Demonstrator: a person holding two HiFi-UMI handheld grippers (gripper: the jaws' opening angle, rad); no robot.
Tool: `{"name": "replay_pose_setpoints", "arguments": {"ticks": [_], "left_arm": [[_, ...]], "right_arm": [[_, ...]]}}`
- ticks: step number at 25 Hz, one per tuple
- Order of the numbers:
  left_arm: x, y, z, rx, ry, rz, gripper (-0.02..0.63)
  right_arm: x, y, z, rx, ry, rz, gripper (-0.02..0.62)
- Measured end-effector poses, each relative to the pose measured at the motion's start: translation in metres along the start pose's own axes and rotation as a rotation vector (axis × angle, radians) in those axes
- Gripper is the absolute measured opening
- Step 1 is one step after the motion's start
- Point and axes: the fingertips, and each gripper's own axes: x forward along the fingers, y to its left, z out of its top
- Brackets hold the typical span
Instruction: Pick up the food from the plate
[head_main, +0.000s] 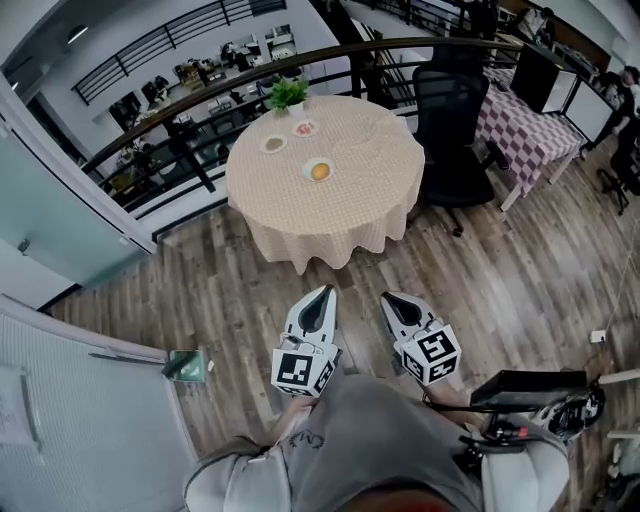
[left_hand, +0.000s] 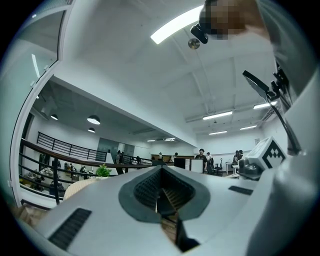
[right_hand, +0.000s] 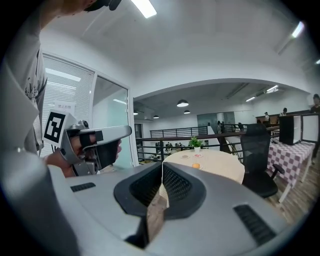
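Both our grippers are empty, with their jaws drawn together. We hold the left gripper and the right gripper side by side close to our body, above the wooden floor. They point toward the round cloth-covered table, which stands well apart from us.

On the table, the nearest plate carries an orange piece of food, which also shows beyond the jaws in the right gripper view. What lies on the left-hand plate and the far plate is too small to tell.

We judge the orange piece to be small, light and rounded, perhaps soft, so it may roll or squash. We would open the jaws, straddle its widest middle from above, stay clear of the rim and close gently, since the plate could slide on the cloth.
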Motion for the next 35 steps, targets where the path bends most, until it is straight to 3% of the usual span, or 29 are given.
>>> {"name": "replay_pose_setpoints", "arguments": {"ticks": [15,24,35], "left_arm": [[0.043,0.112,0.0,-0.056,0.026,-0.054,0.011],[0.047,0.174,-0.017,-0.057,0.043,-0.077,0.011],[0.055,0.191,-0.026,-0.067,0.051,-0.108,0.011]], "right_arm": [[0.094,-0.006,0.037,-0.023,0.051,-0.096,0.015],[0.159,0.013,0.04,-0.027,0.051,-0.095,0.015],[0.165,0.006,0.031,-0.012,0.084,-0.161,0.015]]}}
